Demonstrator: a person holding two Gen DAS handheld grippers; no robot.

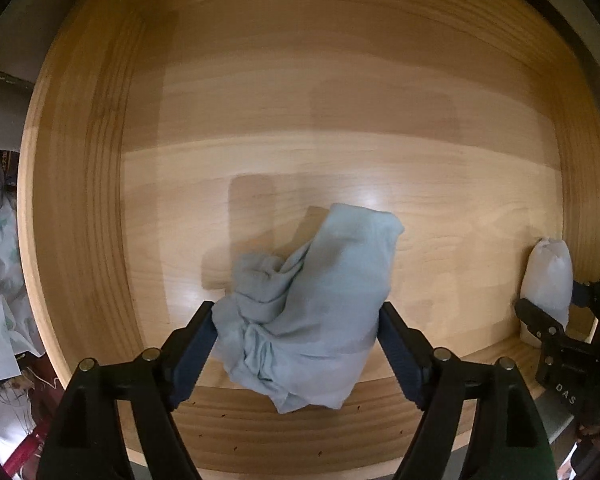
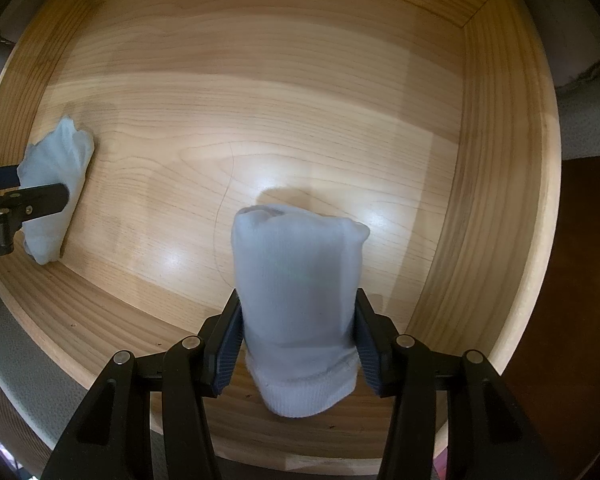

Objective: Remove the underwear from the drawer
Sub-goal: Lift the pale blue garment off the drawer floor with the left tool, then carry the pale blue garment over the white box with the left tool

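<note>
In the left wrist view my left gripper [image 1: 298, 326] is shut on a crumpled pale blue piece of underwear [image 1: 312, 304] and holds it over the near part of the wooden drawer [image 1: 340, 80]. In the right wrist view my right gripper [image 2: 298, 334] is shut on a rolled white piece of underwear [image 2: 300, 304] with a ribbed band, above the drawer floor [image 2: 260, 100]. The right gripper with its white roll [image 1: 548, 280] shows at the left view's right edge. The left gripper with the blue piece [image 2: 56, 184] shows at the right view's left edge.
The drawer has light wood walls on all sides; its near wall [image 1: 300, 432] lies just below both grippers. Patterned cloth [image 1: 0, 300] lies outside the drawer to the left. A grey cushion-like surface [image 2: 588, 120] lies outside to the right.
</note>
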